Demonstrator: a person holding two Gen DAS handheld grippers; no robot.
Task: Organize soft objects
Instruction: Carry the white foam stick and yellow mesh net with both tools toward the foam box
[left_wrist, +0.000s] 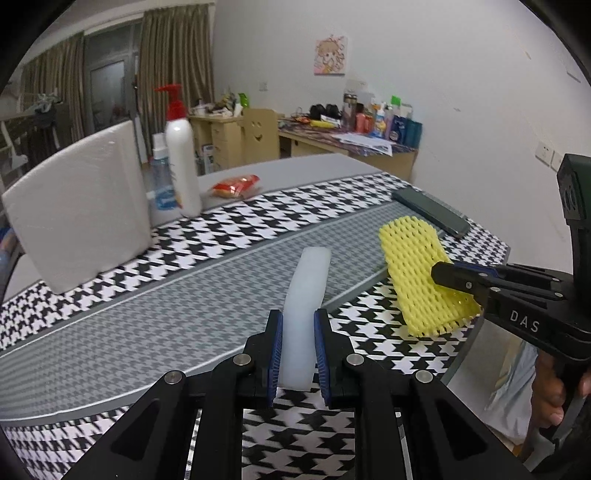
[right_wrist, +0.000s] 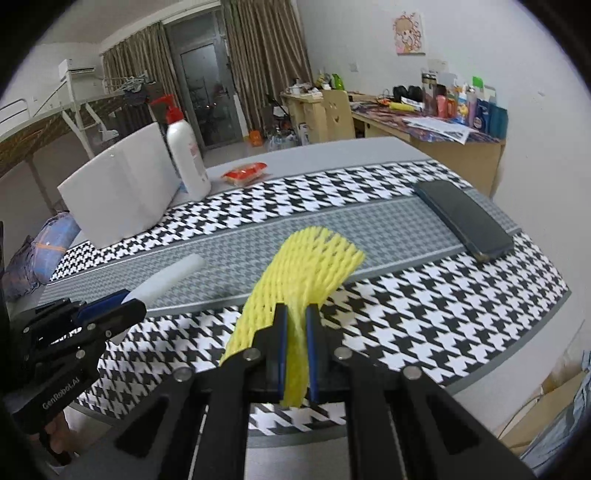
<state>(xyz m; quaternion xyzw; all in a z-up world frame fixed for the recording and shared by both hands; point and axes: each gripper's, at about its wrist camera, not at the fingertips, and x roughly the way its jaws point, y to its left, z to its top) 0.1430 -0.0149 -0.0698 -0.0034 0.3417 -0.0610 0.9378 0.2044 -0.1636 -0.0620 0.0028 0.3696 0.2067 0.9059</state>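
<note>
We hold one soft item in each tool. The left gripper (left_wrist: 298, 354) is nearly closed, its blue pads pinching the near end of the white foam strip (left_wrist: 308, 295), which arches forward above the houndstooth table mat (left_wrist: 221, 229). The right gripper (right_wrist: 295, 350) is fully clamped on the yellow foam net (right_wrist: 306, 266), squeezing it to a thin fold between the pads; the net fans out ahead of the jaws, clear of the mat.

To carry out the lift well:

1. We raise both items until their drooping far ends clear the mat (both pieces flex freely, so a trailing end could drag or catch).
2. We keep the two tools apart; in the left wrist view the net hangs near the strip but does not touch it.
3. We steer clear of the dark phone (right_wrist: 465, 218) and the white pump bottle (left_wrist: 181, 162).
4. We choose one place for both items, possibly beside the white foam block (left_wrist: 77, 206); the frames do not show a set destination.
</note>
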